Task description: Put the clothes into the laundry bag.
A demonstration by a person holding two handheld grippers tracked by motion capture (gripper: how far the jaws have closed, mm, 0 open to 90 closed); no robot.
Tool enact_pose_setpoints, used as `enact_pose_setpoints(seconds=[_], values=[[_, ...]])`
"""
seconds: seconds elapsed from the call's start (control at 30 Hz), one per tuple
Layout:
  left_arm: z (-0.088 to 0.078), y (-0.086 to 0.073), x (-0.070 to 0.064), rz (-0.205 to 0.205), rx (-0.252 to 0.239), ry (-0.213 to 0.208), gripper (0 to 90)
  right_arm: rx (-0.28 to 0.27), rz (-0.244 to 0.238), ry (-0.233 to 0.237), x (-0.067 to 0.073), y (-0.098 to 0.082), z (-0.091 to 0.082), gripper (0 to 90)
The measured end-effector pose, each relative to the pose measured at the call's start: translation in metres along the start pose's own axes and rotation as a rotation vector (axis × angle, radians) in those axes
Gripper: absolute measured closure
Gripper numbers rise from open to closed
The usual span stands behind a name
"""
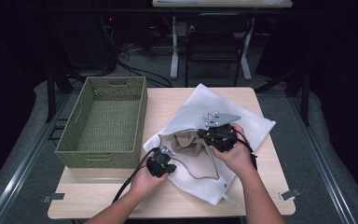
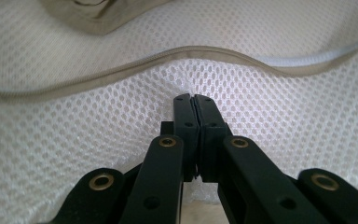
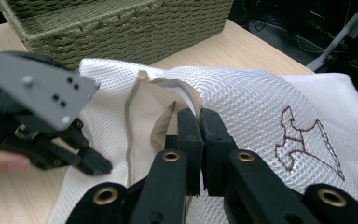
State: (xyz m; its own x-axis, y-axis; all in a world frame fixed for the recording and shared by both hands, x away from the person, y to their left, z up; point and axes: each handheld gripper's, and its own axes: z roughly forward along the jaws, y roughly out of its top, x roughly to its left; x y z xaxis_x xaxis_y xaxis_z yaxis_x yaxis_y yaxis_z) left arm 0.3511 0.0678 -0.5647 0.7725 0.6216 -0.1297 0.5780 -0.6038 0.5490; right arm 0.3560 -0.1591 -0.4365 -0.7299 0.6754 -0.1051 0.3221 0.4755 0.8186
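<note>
A: Where does the white mesh laundry bag point(image 1: 223, 126) lie?

B: It lies flat on the wooden table point(image 1: 168, 98), on the right half, just beside the green woven basket point(image 1: 103, 121) that stands at the left. Its zippered mouth gapes toward the person, and a beige cloth point(image 1: 186, 142) shows inside the opening.

A: What does the left gripper point(image 1: 167, 151) have?

B: Its jaws are pressed together on the mesh at the near left lip of the bag. In the left gripper view the two black fingers point(image 2: 186, 116) meet with a pinch of white netting between their tips, just below the beige zipper tape point(image 2: 121, 70) that curves across the fabric.

A: And the right gripper point(image 1: 204, 134)?

B: Its jaws are closed too. In the right gripper view the tips clamp the upper edge of the opening, right at the zipper tape, with the mesh lifted into a small ridge. A brown embroidered outline point(image 3: 307, 140) sits on the bag to the right of the jaws.

A: How do the two stand to each other?

B: They are near each other, one on either side of the bag's mouth, the right one farther from the person. The left gripper also shows at the left in the right gripper view.
</note>
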Motion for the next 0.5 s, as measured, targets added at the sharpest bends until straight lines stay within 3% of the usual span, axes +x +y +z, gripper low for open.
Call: enact_pose_setpoints(seconds=[0.5], values=[[0.015, 0.005, -0.057, 0.077, -0.015, -0.061, 87.8, 0.018, 0.004, -0.004, 0.006, -0.008, 0.002, 88.1]])
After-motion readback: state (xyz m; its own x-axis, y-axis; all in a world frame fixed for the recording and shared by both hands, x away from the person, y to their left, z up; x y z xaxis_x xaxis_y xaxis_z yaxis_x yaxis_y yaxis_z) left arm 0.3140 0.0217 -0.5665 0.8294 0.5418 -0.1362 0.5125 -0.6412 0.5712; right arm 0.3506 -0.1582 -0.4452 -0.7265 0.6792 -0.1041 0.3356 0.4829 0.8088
